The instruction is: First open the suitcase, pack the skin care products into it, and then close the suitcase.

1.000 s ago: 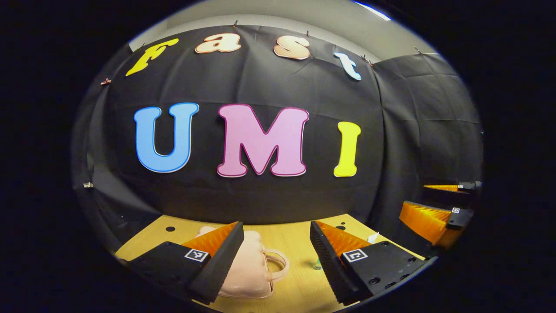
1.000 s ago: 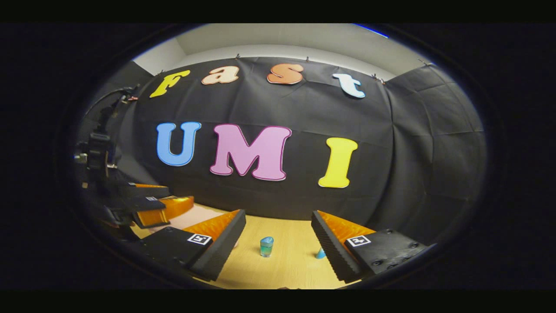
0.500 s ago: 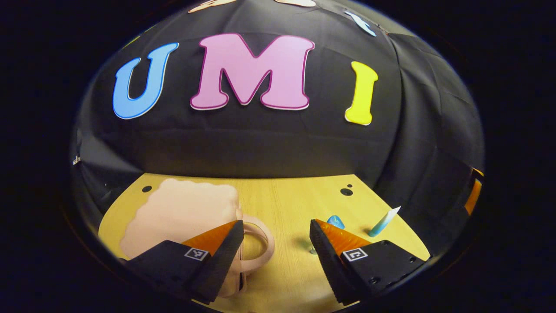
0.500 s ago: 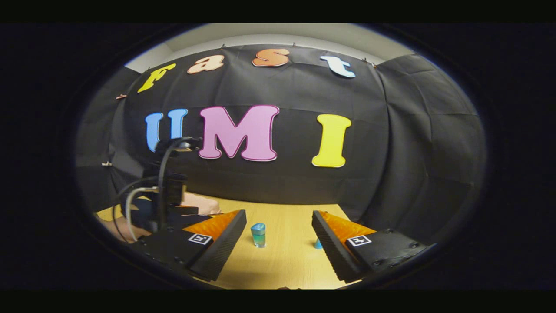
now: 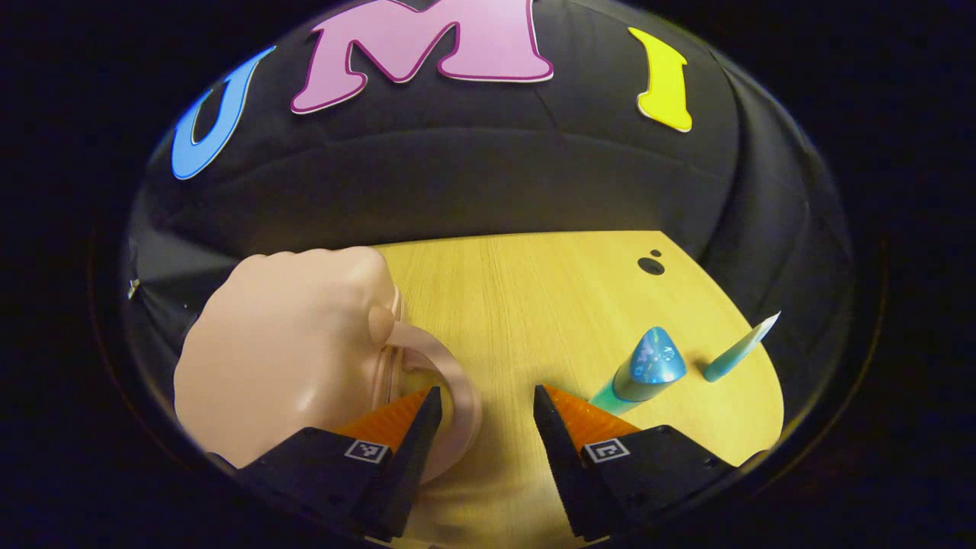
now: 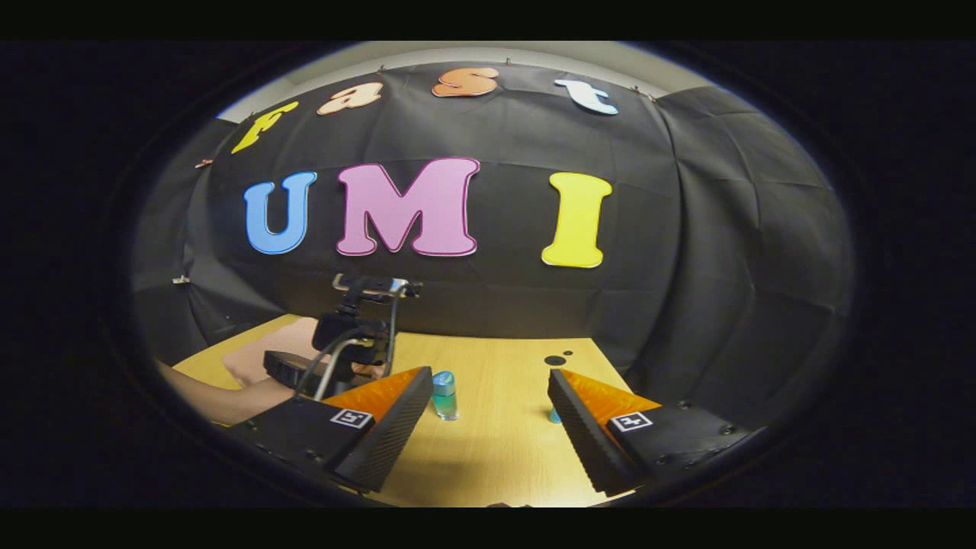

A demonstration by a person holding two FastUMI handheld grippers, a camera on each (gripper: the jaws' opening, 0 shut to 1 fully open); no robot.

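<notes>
Pink plastic of the suitcase handle point(image 5: 450, 381) curves just ahead of the left gripper point(image 5: 482, 400), whose jaws stand apart with nothing between them. One fingertip point(image 5: 427, 408) overlaps the handle loop in the left gripper view; contact cannot be confirmed. The other fingertip point(image 5: 545, 404) sits over bare table point(image 5: 518, 305).

The suitcase point(image 5: 282, 358) is a small pink case, closed, lying on the wooden table at the left of that view. Compared with half a second ago, the camera has pitched downward and moved closer: the case now appears larger, its handle has come up to the fingertip, and the jaw gap has narrowed slightly.

To the right of the gripper, a blue-capped bottle point(image 5: 644, 370) stands on the table, and a slim teal tube point(image 5: 740, 351) lies just beyond it, apart from it. Both appear larger and nearer than before. A dark hole point(image 5: 650, 265) marks the tabletop farther back.

The right gripper point(image 6: 492, 385) hangs above the table with its jaws wide apart and empty, unchanged from the earlier frames. Between its fingers, farther off, the blue-capped bottle point(image 6: 444, 394) stands upright; a small blue item point(image 6: 554, 415) is partly hidden behind one finger. In the right gripper view, the left gripper unit point(image 6: 347, 347) with its cables has moved lower and farther in across the suitcase point(image 6: 267, 354), and a forearm point(image 6: 221, 396) shows behind it.
</notes>
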